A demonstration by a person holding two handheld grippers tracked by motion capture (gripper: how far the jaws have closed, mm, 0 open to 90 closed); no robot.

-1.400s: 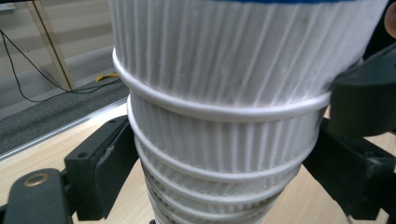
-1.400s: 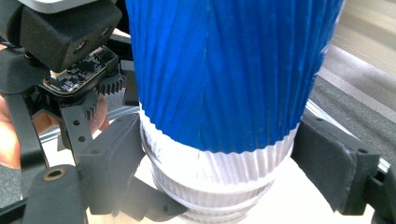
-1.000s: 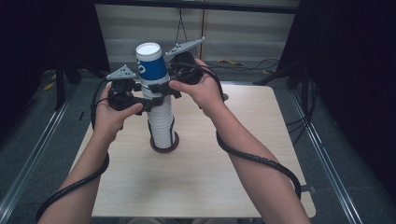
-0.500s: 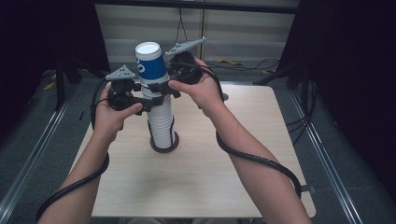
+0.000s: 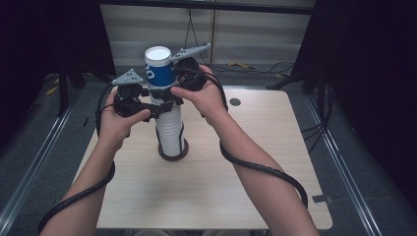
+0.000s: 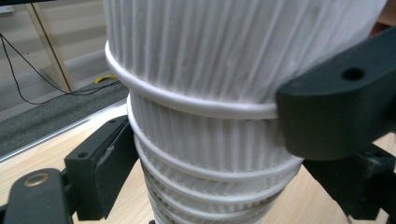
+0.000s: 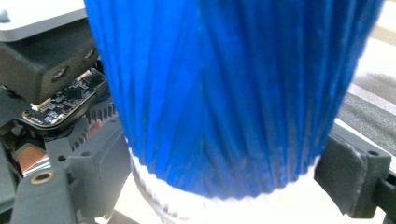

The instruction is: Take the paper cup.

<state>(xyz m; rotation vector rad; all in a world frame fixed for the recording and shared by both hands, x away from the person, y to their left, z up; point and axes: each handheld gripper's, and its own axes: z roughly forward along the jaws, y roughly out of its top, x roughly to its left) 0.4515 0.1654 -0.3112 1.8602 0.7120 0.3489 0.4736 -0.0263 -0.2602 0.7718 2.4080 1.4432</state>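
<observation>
On the pale wooden table (image 5: pixel 211 187) we see a tall stack of white ribbed paper cups (image 5: pixel 169 130), standing upside down on a dark round ring (image 5: pixel 173 156) near the middle of the tabletop. At the very top of the stack sits a blue paper cup with a white bottom (image 5: pixel 160 71).

We see the left gripper (image 5: pixel 156 107) at the left side of the stack, partway up it. Its black jaws sit on both sides of the white cups, and the pads press on the ribbed wall, so it is grasping the stack.

We see the right gripper (image 5: pixel 169 91) at the right side of the stack, higher up, beside the blue cup. Its jaws have just been opening. The blue cup is between them, and the pads stand a little off its sides, so this grip is let go.

Both hands are close together by the top of the stack.
</observation>
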